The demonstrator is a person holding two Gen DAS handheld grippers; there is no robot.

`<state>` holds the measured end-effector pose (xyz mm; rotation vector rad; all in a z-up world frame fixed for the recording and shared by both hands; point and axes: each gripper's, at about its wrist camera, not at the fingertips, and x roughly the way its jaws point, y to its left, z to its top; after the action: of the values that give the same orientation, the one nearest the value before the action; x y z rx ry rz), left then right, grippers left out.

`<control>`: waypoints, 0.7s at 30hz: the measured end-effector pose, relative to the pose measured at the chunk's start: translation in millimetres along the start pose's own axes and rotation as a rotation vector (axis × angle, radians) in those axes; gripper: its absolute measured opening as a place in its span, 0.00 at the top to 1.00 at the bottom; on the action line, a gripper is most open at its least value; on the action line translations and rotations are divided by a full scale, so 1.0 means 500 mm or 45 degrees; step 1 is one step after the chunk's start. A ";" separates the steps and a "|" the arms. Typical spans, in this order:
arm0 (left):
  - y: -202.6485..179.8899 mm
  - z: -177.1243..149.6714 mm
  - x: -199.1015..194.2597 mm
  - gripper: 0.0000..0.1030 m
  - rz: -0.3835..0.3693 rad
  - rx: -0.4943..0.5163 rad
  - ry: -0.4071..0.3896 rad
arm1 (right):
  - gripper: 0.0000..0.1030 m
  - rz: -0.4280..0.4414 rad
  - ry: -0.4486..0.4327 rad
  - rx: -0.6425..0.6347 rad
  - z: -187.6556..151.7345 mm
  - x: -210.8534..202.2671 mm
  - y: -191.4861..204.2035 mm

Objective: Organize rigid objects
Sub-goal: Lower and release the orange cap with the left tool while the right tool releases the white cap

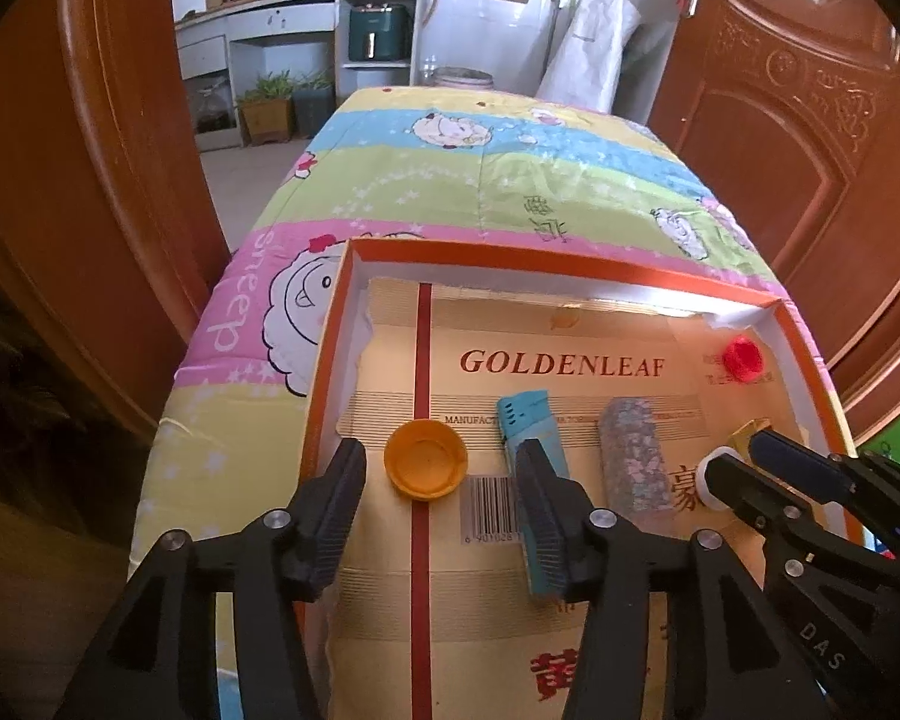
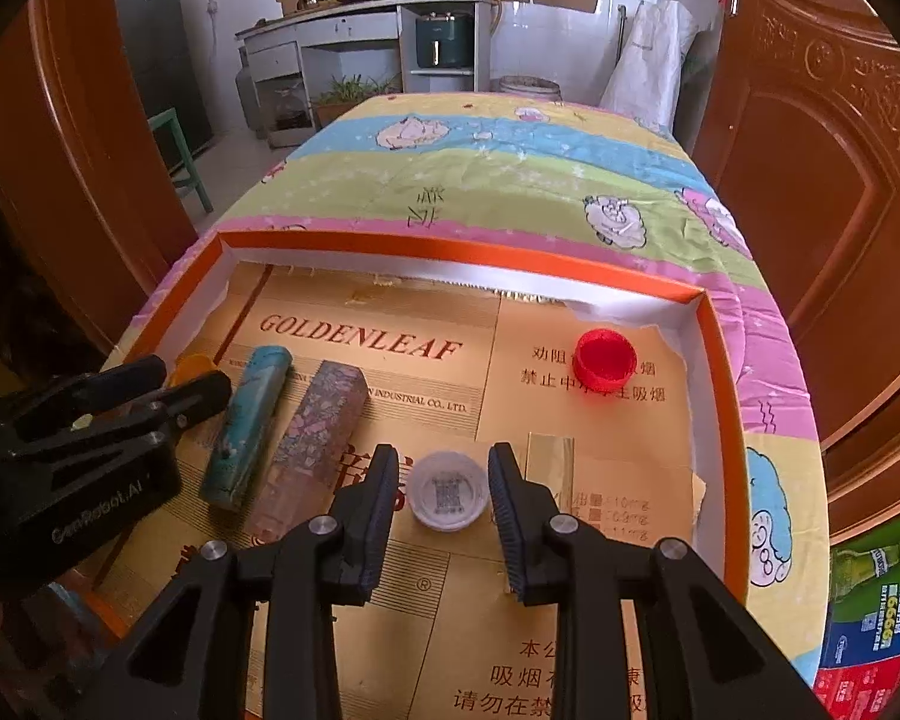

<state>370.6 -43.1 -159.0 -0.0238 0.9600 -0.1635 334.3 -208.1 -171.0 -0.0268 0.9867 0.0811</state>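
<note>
An orange-rimmed shallow box [image 1: 546, 264] [image 2: 462, 255] lined with GOLDENLEAF cardboard holds the objects. My left gripper [image 1: 441, 468] is open with an orange cap [image 1: 425, 465] between its fingers. A blue lighter [image 1: 531, 432] [image 2: 249, 420] lies beside its right finger, then a floral lighter [image 1: 633, 456] [image 2: 324, 414]. My right gripper [image 2: 444, 480] is open around a white cap [image 2: 448, 498]; it also shows in the left wrist view [image 1: 744, 450]. A red cap [image 1: 743, 358] [image 2: 605, 367] sits in the far right corner. A gold foil piece [image 2: 549, 459] lies right of the white cap.
The box rests on a cartoon sheep quilt [image 1: 510, 180] [image 2: 510, 180] over a narrow table. Brown wooden doors [image 1: 810, 120] [image 2: 810, 180] flank both sides. A kitchen counter [image 1: 306, 6] stands behind. Colourful cartons [image 2: 870, 630] sit at the lower right.
</note>
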 end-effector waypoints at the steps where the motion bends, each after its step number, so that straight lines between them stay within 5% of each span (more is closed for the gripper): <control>1: 0.000 0.000 -0.004 0.47 0.004 0.001 -0.006 | 0.70 0.000 -0.004 -0.001 0.000 -0.004 0.000; 21: 0.004 -0.039 -0.129 0.47 -0.024 -0.041 -0.055 | 0.70 -0.006 -0.061 0.048 -0.026 -0.123 -0.005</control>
<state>318.8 -30.3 -117.9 -0.0660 0.9192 -0.1645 290.0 -214.8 -126.8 0.0073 0.9399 0.0589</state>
